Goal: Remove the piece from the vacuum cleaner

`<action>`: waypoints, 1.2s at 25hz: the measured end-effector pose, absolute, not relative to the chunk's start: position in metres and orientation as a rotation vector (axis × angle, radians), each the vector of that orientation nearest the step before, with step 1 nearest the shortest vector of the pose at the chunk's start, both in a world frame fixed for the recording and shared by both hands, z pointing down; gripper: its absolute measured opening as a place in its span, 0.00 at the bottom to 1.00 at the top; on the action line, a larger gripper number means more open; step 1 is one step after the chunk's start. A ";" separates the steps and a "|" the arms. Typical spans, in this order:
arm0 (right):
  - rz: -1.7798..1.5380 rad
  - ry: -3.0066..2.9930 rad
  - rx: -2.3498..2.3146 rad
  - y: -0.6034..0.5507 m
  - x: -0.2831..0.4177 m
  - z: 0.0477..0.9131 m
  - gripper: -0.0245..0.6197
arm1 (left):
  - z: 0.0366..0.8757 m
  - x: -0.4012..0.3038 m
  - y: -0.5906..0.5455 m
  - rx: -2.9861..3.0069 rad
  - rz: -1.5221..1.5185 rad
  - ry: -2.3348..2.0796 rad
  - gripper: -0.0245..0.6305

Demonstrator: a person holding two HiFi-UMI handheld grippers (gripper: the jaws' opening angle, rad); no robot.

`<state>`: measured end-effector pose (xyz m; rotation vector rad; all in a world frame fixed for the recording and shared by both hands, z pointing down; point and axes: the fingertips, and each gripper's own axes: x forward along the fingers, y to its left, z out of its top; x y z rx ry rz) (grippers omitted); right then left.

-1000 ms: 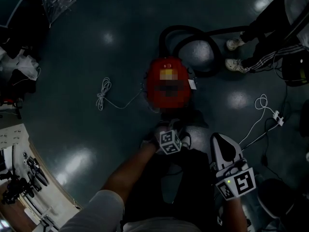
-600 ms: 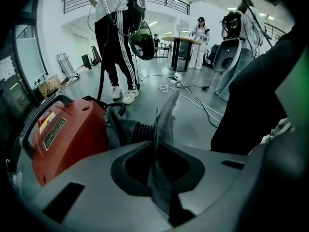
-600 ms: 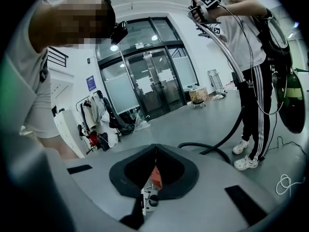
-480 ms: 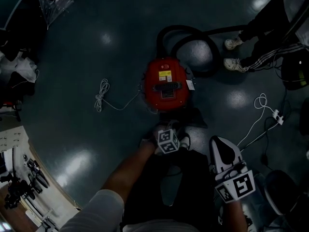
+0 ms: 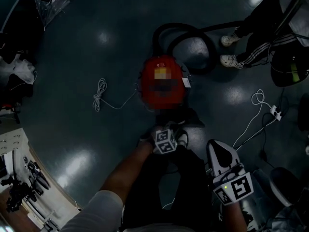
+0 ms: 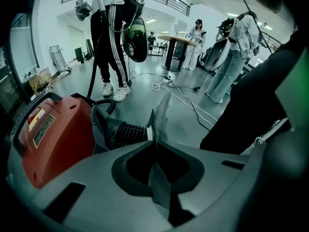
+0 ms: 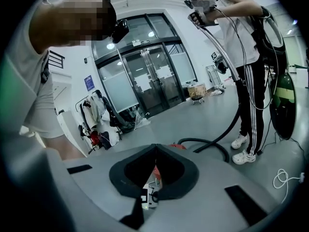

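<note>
The red vacuum cleaner [image 5: 161,83] stands on the dark floor ahead of me, and its black hose [image 5: 186,35] loops away behind it. In the left gripper view the red body [image 6: 53,134] is at the left, with the ribbed hose connector [image 6: 123,129] just beyond the jaws. My left gripper [image 5: 166,135] hovers close in front of the vacuum, shut and empty [image 6: 155,127]. My right gripper [image 5: 217,148] hangs further back on the right, also shut with nothing in it [image 7: 155,151]. A sliver of the vacuum [image 7: 177,146] shows past its jaws.
A person in striped trousers [image 7: 246,81] stands behind the vacuum holding the hose wand, shoes [image 5: 231,59] near the hose loop. A white cord [image 5: 101,94] lies left of the vacuum, and a cable with a power strip [image 5: 270,111] lies at the right. A workbench [image 5: 19,178] stands at the lower left.
The head view has drifted a little, so the vacuum sits slightly higher and further left in the picture. Both grippers stay shut and keep about the same distance from it.
</note>
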<state>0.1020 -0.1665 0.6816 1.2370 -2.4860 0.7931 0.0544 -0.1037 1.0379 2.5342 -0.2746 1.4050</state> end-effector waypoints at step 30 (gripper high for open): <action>0.651 -2.612 1.145 -0.073 0.064 0.415 0.06 | 0.595 0.017 0.021 2.649 1.186 -0.114 0.08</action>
